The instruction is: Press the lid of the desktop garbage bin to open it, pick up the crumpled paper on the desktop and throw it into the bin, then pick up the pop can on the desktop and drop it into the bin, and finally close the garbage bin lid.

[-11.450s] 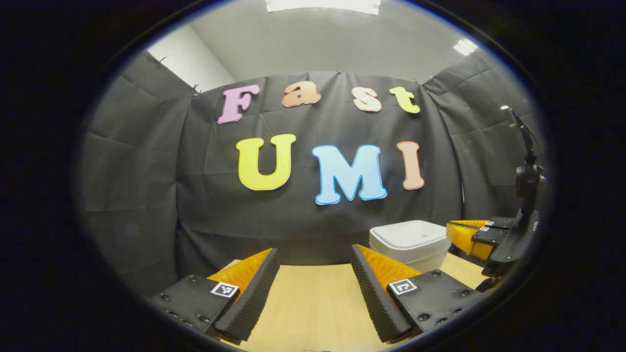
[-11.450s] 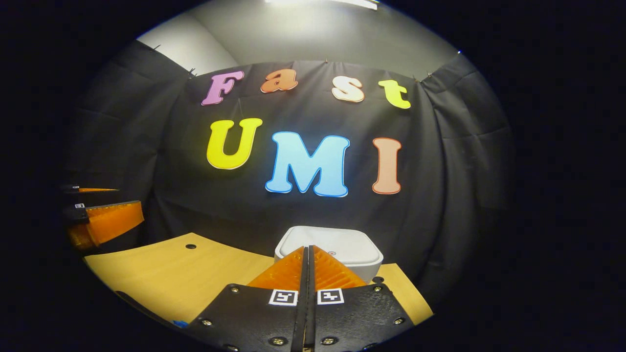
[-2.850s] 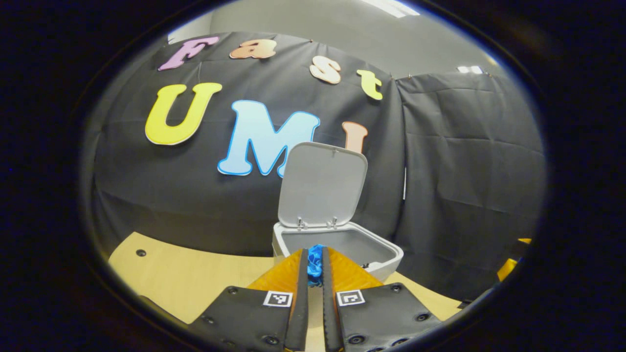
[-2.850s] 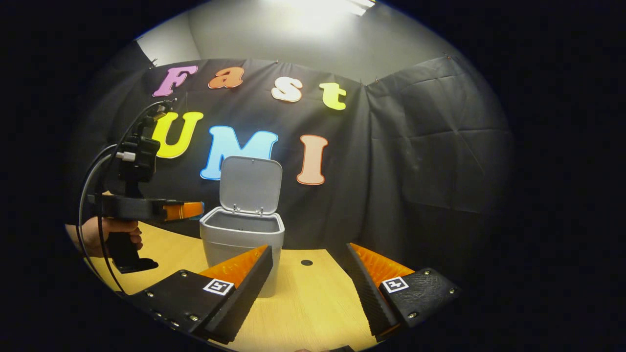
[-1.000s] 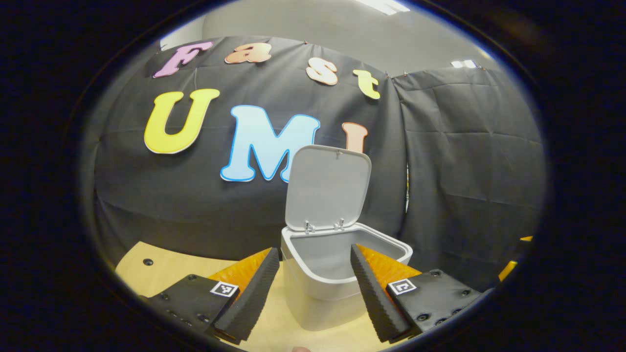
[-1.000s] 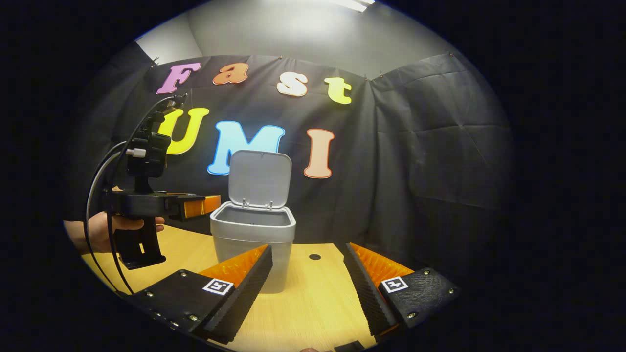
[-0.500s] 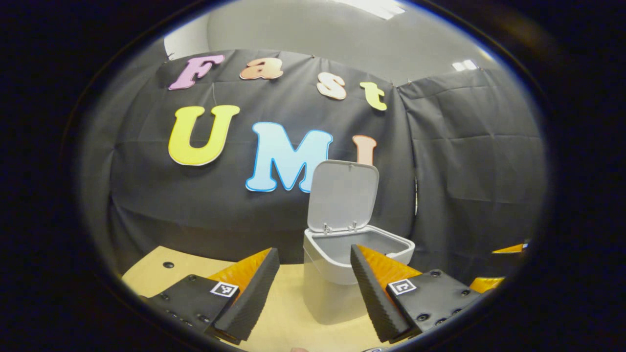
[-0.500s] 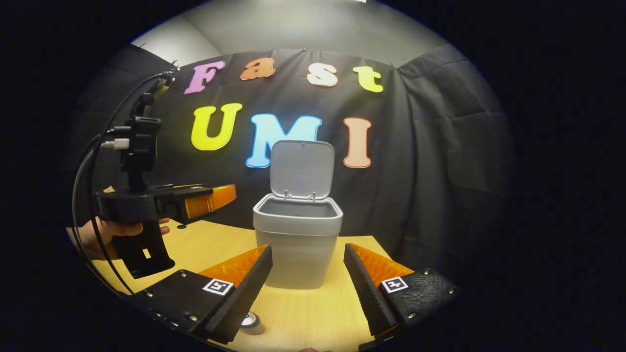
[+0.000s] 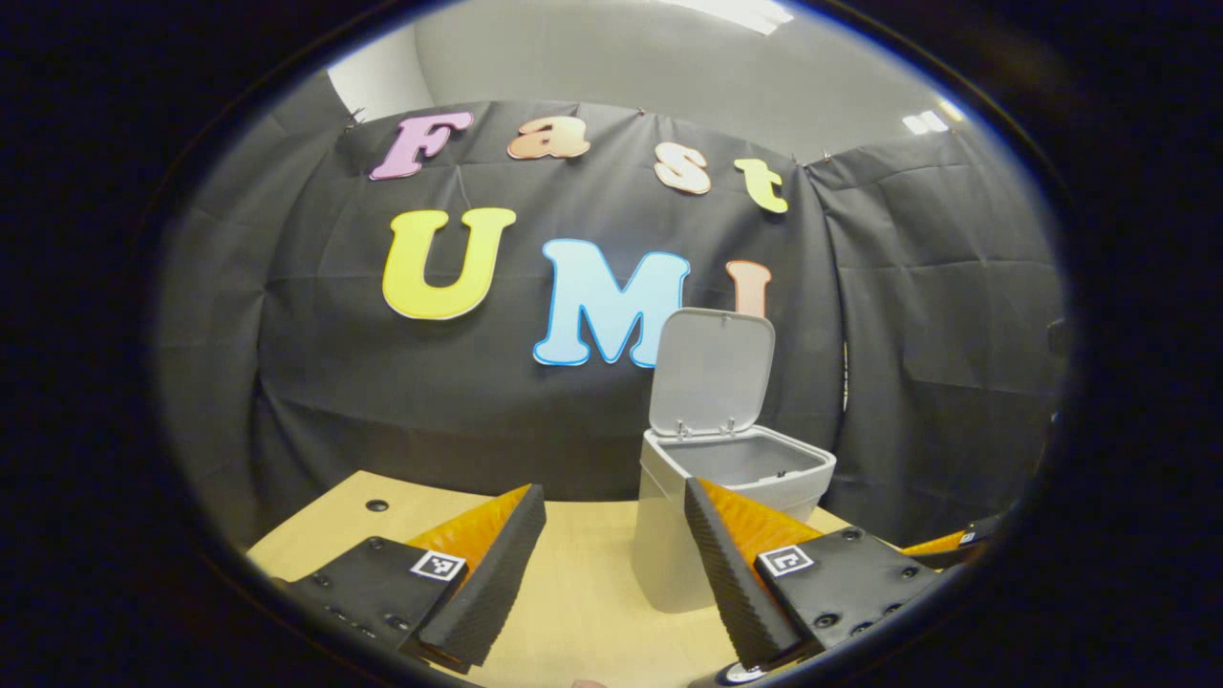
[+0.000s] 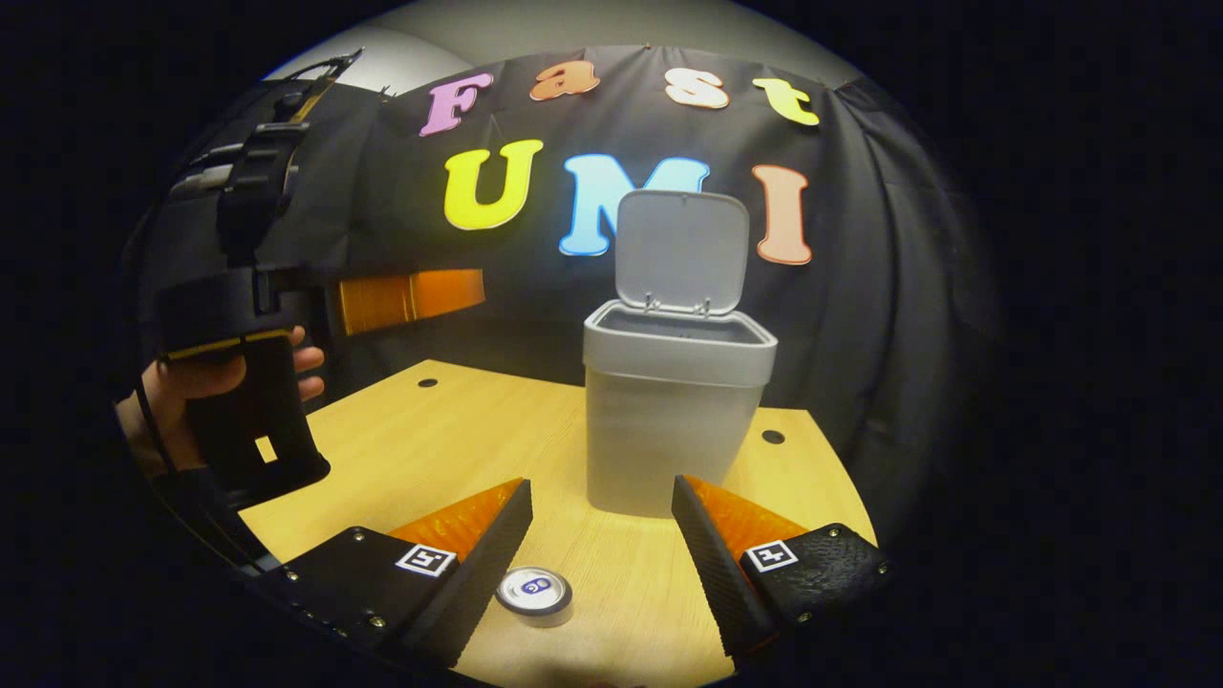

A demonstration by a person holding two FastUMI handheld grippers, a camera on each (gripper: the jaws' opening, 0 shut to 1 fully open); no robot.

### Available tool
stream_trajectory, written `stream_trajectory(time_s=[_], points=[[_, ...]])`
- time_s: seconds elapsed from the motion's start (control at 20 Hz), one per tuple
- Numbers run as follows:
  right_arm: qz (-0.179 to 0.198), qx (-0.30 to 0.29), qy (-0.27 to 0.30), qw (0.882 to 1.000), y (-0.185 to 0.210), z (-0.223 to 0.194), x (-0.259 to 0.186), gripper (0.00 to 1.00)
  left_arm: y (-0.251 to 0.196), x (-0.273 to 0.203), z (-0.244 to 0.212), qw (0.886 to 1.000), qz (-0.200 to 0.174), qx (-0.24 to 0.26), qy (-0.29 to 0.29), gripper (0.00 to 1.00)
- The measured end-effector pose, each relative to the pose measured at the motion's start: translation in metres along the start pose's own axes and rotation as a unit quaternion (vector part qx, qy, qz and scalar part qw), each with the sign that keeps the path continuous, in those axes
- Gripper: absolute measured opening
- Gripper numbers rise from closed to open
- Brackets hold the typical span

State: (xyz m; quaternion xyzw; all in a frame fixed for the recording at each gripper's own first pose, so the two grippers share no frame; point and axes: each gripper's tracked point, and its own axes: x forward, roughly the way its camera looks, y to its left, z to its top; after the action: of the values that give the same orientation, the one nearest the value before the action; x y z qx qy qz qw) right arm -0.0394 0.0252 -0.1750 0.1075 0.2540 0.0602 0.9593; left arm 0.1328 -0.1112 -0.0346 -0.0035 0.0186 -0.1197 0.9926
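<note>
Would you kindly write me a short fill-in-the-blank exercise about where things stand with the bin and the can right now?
1. The lid of the garbage bin stands ____.
2. The pop can stands upright on the ____, in front of the bin.
3. The right hand-held gripper hangs above the can with its jaws ____.
4. The left hand-held gripper holds ____ between its fingers.

Missing words: open; table; open; nothing
</note>
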Motion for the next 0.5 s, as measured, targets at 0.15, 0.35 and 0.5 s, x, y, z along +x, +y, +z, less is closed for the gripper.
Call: stream_trajectory(time_s=[0.15, 0.35, 0.5], points=[[0.036, -0.002, 0.04, 0.999, 0.017, -0.028, 0.008, 0.95, 0.01, -0.014, 0.0, 1.0, 0.016, 0.002, 0.003, 0.96], [0.066, -0.001, 0.086, 0.994, 0.034, -0.059, 0.02, 0.95, 0.017, -0.031, -0.004, 1.0, 0.025, 0.009, 0.013, 0.96], [0.072, -0.014, 0.114, 0.991, 0.04, -0.084, 0.024, 0.95, 0.022, -0.04, -0.01, 0.999, 0.033, 0.013, 0.024, 0.95]])
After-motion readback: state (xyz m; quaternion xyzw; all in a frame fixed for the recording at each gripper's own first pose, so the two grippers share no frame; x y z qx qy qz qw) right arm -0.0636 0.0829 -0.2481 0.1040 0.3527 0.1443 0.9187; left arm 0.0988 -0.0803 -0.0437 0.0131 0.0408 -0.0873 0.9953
